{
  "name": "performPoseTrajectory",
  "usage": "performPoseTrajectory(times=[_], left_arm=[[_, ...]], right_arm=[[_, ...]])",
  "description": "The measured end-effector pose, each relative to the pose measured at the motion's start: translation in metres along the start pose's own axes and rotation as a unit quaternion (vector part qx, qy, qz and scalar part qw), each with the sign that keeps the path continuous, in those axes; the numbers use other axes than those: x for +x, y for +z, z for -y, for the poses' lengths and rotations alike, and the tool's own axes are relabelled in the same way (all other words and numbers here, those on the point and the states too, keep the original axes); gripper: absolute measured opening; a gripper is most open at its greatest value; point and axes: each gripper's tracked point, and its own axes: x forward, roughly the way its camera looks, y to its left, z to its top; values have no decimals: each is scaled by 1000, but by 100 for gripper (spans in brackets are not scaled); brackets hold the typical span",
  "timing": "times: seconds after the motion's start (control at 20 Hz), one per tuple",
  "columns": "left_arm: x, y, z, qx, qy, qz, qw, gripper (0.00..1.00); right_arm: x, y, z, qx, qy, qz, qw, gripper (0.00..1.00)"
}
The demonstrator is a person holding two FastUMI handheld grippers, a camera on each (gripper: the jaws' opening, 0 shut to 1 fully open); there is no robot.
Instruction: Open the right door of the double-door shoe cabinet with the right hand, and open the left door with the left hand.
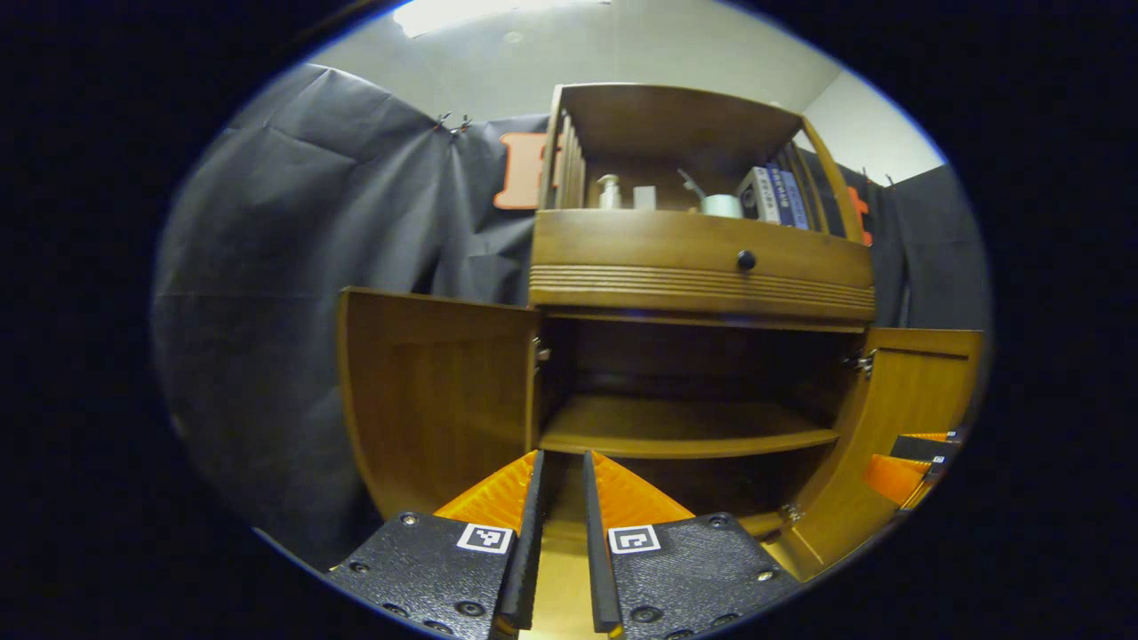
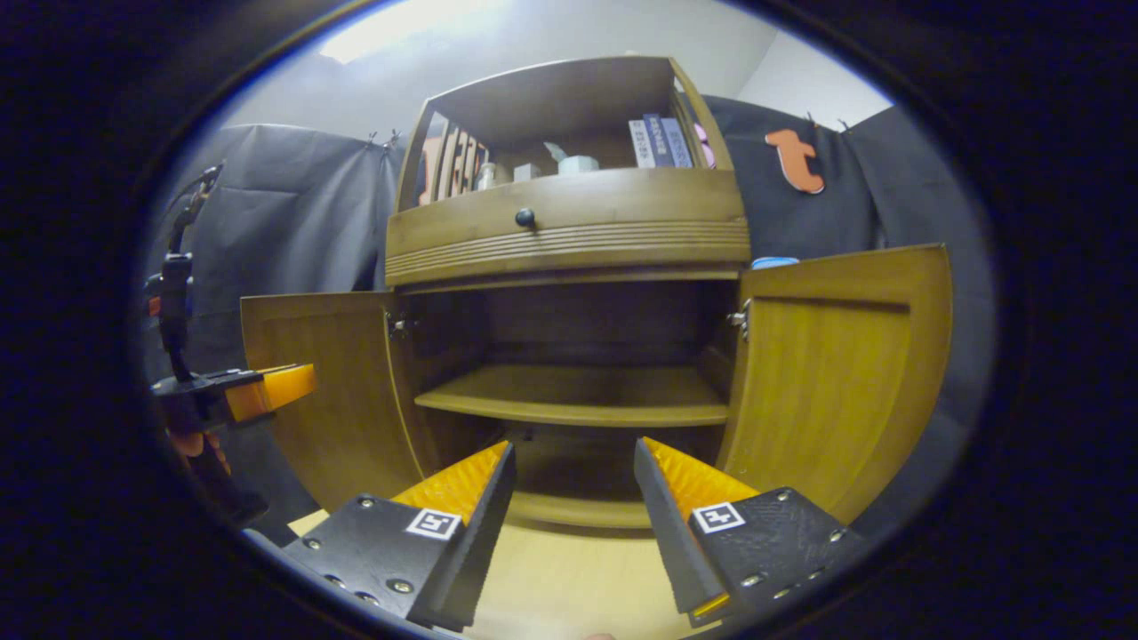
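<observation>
The wooden shoe cabinet [image 1: 702,267] stands ahead with both lower doors swung wide. In the left gripper view the left door [image 1: 436,391] hangs open beside my left gripper [image 1: 563,455], whose fingers stand a narrow gap apart with nothing between them. The right door [image 1: 898,391] is open too, and my right gripper [image 1: 898,455] shows in front of it. In the right gripper view my right gripper [image 2: 575,444] is open and empty, facing the cabinet's inner shelf [image 2: 578,396]. The right door [image 2: 836,373] is to its right, the left door [image 2: 329,391] and my left gripper [image 2: 298,380] to its left.
Above the doors sits a drawer with a black knob [image 2: 525,217]. An open top shelf [image 1: 693,200] holds books, a bottle and small items. Black cloth walls [image 1: 293,267] surround the cabinet. Pale wooden floor [image 2: 569,578] lies in front.
</observation>
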Motion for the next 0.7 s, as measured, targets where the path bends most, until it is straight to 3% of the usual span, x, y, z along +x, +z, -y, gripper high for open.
performPoseTrajectory(times=[0.2, 0.4, 0.45, 0.55, 0.7], left_arm=[[7, 13, 45, 1, -45, 20, 999, 25], [4, 11, 66, -13, -66, 22, 997, 67], [1, 11, 65, -17, -68, 23, 997, 77], [3, 12, 63, -22, -63, 28, 997, 98], [2, 17, 62, -23, -64, 33, 997, 96]], right_arm=[[-11, 14, 13, 5, -25, 19, 999, 80], [-20, 16, 24, 8, -46, 23, 999, 81], [-23, 17, 26, 9, -51, 25, 998, 75], [-28, 20, 30, 9, -58, 31, 998, 80], [-34, 25, 31, 14, -71, 40, 997, 89]])
